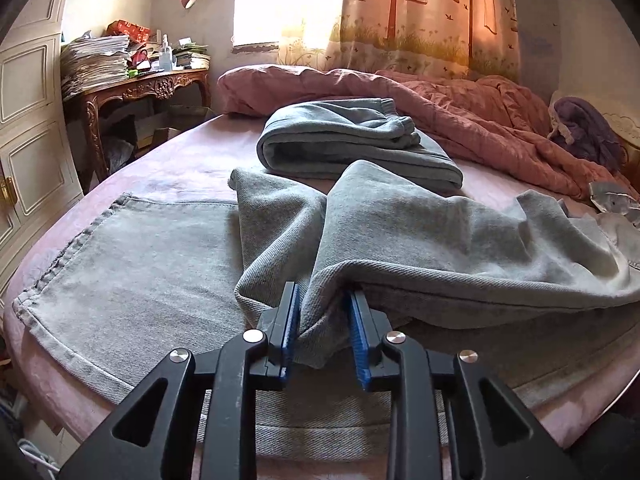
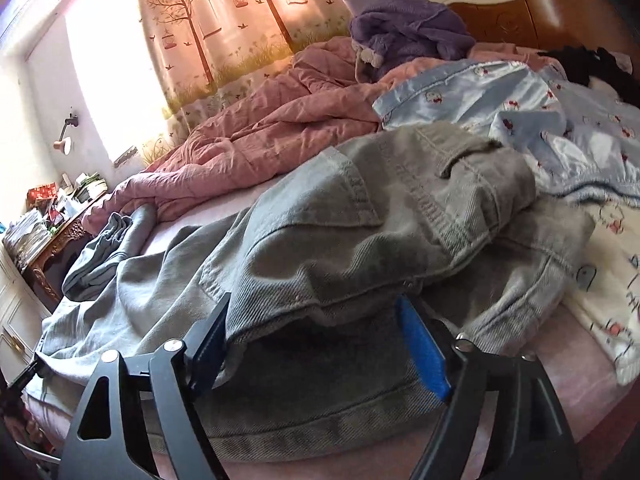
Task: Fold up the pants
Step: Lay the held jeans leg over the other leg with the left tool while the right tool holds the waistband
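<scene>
Grey pants lie crumpled across the pink bed. Left tool pinches a fold of the leg. Right tool stands wide apart around the waistband, pads not pressing.

The bed carries everything, its pink sheet bare along the near edge and at the side toward the window. The grey jeans lie directly on it, 1 leg flat, the other bunched up. Just beyond the jeans sits a folded pair of grey-blue sweatpants. Behind the sweatpants a rumpled pink quilt stretches across the bed toward the headboard. Beside the waist end of the jeans lies a light blue printed blanket; beyond it, near the headboard, sits a purple fleece garment.
</scene>
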`<state>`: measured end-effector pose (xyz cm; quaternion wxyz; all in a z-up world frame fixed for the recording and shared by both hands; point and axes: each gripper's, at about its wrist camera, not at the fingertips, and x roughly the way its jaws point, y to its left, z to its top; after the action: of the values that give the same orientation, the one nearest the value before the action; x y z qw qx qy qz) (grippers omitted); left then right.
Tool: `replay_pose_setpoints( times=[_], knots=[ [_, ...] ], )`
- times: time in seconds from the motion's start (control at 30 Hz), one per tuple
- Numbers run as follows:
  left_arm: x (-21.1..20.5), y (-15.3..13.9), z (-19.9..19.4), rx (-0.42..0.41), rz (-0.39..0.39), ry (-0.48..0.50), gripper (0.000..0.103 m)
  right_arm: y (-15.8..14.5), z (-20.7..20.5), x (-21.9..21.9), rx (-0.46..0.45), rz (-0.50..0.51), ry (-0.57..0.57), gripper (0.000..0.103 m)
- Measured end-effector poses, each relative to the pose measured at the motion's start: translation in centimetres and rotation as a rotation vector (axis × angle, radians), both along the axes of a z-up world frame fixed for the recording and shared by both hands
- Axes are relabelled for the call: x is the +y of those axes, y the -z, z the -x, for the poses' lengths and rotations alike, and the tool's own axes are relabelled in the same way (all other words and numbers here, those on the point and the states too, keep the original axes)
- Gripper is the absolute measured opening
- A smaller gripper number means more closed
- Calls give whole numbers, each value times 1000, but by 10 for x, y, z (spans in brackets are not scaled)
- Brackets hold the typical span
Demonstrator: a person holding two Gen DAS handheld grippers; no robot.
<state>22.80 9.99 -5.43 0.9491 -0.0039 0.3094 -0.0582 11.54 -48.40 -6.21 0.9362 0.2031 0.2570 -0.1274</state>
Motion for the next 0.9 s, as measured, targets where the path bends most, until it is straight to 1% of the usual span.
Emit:
replay_pose_setpoints(
  times=[0.07, 0.23, 0.33, 0.53, 0.67, 0.8, 0.9],
  knots=[
    [0, 1, 0, -1, -4, 0, 25, -2, -1, -5, -4, -7, -12, 85],
    [-3, 1, -1, -1, -23, -7, 25, 3, 2, -19, -26, -112, -32, 85],
    [-4, 1, -2, 0, -29, -6, 25, 9, 2, -23, -24, -140, -36, 85],
    [-4, 2, -1, -5, -26, -7, 25, 10, 8, -21, -11, -122, -44, 85],
    [-5, 2, 0, -10, -25, -10, 25, 11, 18, -21, -14, -95, -83, 85],
    [-3, 2, 0, -6, -14, -1, 25, 11, 29, -20, -40, -61, -119, 85],
    [1, 2, -2, 3, 18, 13, 25, 12, 34, -22, -65, -71, -126, 85]
  ],
)
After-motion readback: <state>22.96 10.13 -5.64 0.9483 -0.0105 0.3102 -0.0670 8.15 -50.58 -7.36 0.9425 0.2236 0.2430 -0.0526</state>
